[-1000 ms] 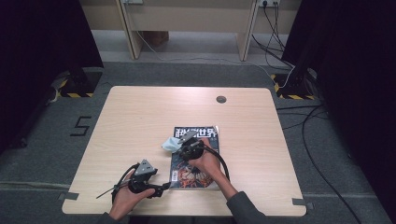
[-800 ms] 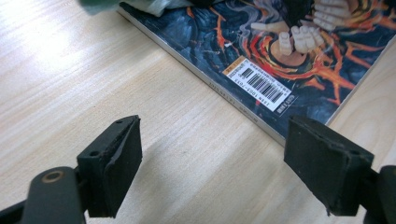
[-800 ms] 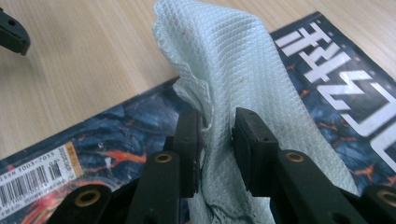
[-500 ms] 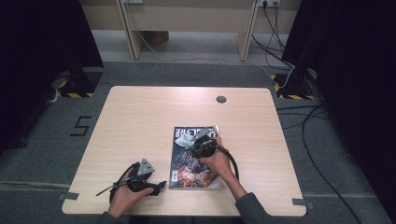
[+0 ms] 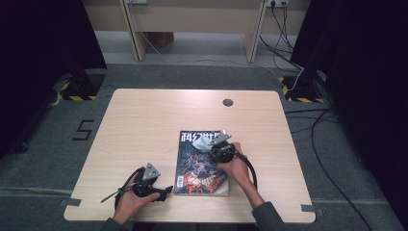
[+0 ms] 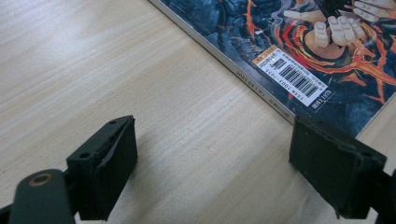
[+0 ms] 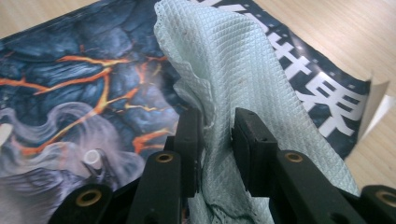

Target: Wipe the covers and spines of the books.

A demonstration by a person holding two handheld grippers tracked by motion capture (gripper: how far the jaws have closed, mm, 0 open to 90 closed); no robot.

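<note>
Right claw [image 7: 217, 140] pinching pale cloth [image 7: 243, 79], pressing it on magazine [image 5: 202, 161] top, near title. Cover's long side running down toward person. Left claw [image 6: 212, 172] wide open, holding nothing, resting on tabletop [image 5: 144, 125] just beside magazine's near-left corner.

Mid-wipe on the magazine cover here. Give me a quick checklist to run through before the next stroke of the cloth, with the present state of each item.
1. Cloth pinched between the jaws of the right gripper: ok.
2. Cloth lying on the magazine cover, near the title end: ok.
3. Magazine flat: not ok; one corner of the cover near the title curls up.
4. Left gripper holding the magazine down: not ok; its jaws have just been opening, nothing between them, over bare table beside the spine.
5. Wipe path free of other things: ok.
6. Cover clean yet: cannot tell.
</note>
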